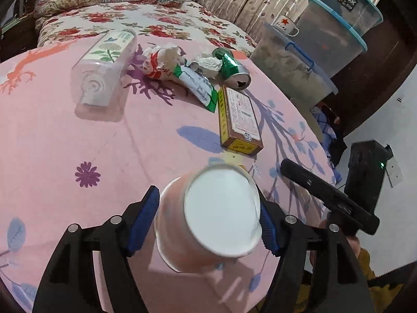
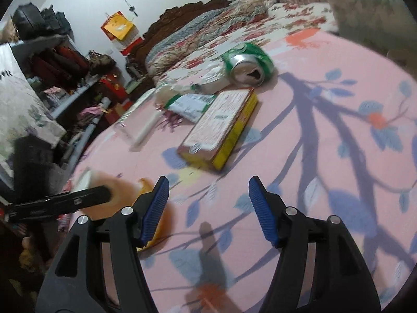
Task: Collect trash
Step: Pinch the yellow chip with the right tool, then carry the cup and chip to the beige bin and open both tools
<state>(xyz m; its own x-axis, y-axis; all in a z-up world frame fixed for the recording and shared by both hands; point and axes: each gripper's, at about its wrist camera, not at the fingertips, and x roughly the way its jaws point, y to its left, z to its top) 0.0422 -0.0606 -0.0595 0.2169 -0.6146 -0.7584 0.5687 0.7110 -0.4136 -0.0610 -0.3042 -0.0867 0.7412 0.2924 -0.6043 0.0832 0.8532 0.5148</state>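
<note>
Left tongs [image 1: 208, 224] clamp one paper cup [image 1: 208, 219]; right tongs [image 2: 206, 211] gape wide, empty; one can [image 2: 247, 65], one box [image 2: 219, 127] on the counter [image 2: 325, 156].

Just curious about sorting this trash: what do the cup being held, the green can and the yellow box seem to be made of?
Pink cup with white inside: probably paper, matte with a rolled rim. Dented green can: thin metal, shiny silver top with a punched opening. Flat yellow printed box: likely cardboard, with sharp folded edges and a slight sheen.

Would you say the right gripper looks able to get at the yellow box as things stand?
Probably yes. The right gripper is open and empty, and the yellow box lies flat straight ahead with bare tablecloth between. The left gripper, holding the paper cup, is off to the side.
</note>
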